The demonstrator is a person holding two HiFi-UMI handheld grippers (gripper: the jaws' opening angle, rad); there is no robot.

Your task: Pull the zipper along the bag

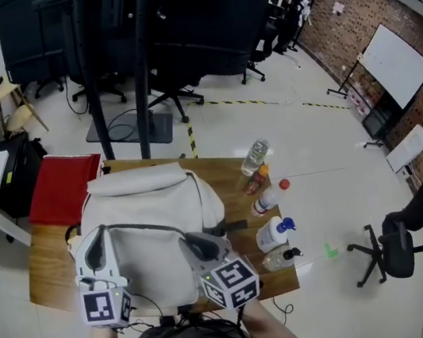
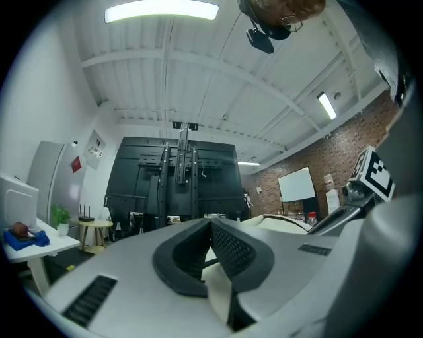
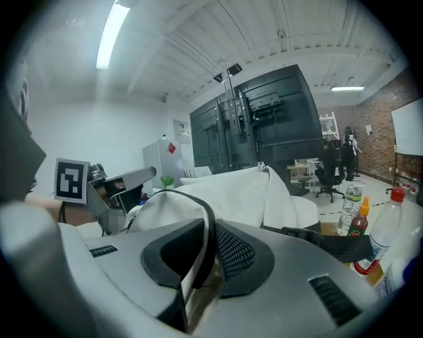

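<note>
A white bag (image 1: 147,213) lies on the wooden table (image 1: 223,169), and a dark zipper line (image 1: 157,227) curves across its near part. My left gripper (image 1: 95,251) sits at the bag's left near edge. In the left gripper view its jaws (image 2: 210,223) are shut, with a cream strip of the bag's fabric (image 2: 218,290) pinched between them. My right gripper (image 1: 199,245) is at the bag's right near edge. In the right gripper view it (image 3: 213,226) is shut on the black zipper edge (image 3: 198,208) along with white fabric of the bag (image 3: 231,191).
Several bottles stand along the table's right side: a clear one (image 1: 254,156), a sauce bottle (image 1: 256,179), a red-capped one (image 1: 267,199) and a white one with a blue cap (image 1: 272,234). A black strap (image 1: 232,226) trails right. A red seat (image 1: 63,188) stands to the left.
</note>
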